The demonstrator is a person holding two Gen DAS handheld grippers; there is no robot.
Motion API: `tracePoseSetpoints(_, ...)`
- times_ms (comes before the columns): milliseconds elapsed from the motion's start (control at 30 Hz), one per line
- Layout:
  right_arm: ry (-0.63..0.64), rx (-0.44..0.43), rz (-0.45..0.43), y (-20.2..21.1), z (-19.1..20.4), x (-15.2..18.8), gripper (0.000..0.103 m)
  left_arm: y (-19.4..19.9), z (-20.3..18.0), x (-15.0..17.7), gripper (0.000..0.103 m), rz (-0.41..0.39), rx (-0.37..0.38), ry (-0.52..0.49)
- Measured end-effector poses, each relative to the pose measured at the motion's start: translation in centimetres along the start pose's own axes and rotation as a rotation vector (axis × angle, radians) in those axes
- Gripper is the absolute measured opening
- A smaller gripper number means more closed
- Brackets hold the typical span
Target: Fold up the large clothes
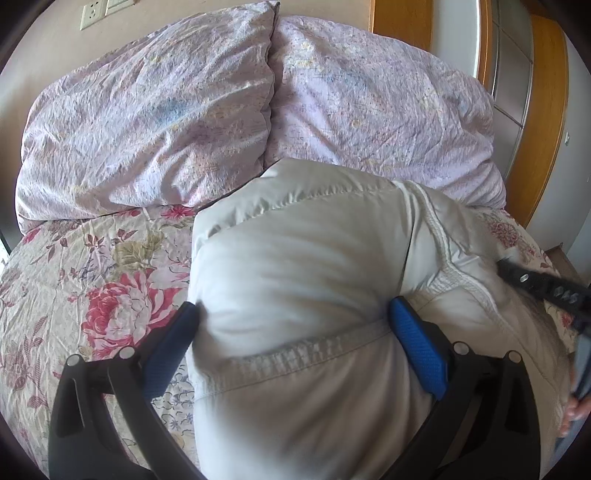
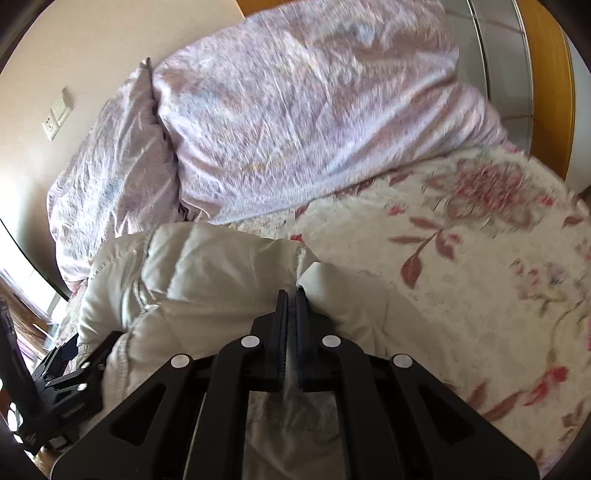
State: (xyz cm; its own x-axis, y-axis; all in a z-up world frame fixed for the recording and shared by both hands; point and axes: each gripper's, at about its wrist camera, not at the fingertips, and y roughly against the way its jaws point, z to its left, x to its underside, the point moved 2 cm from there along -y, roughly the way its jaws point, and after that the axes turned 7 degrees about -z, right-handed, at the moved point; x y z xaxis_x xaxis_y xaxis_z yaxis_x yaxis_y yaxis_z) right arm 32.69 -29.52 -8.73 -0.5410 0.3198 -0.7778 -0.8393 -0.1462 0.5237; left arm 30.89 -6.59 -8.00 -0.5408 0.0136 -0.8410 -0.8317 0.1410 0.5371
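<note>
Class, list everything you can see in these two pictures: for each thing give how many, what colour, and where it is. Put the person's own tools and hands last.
Jacket: one, off-white, padded, bunched on the bed near the camera.
Pillows: two, pale lilac, side by side at the head of the bed.
Bedspread: one, cream with pink flowers, under the jacket.
Wall socket: one, white, on the beige wall behind the pillows.
Wooden frame: orange-brown, far right.
Left tongs: black with blue pads, open around a jacket fold.
Right tongs: black, shut on jacket.

Home bedroom: bed with floral sheet (image 1: 92,280), lilac duvet (image 1: 155,125), wall socket (image 1: 90,16), wooden wardrobe (image 1: 546,92).
</note>
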Motion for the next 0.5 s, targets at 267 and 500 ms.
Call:
tracePoseSetpoints(267,-0.143,-0.16,0.007,-1.3,-2.9,1.1,0.0,0.2,-0.3,0.0,0.101,-0.01,-0.005,-0.003)
tracePoseSetpoints(500,-0.188,-0.199,0.017,-1.7,-3.5,1.2,0.0,-0.1,-0.7,0.1,0.101,-0.016,-0.027,-0.02)
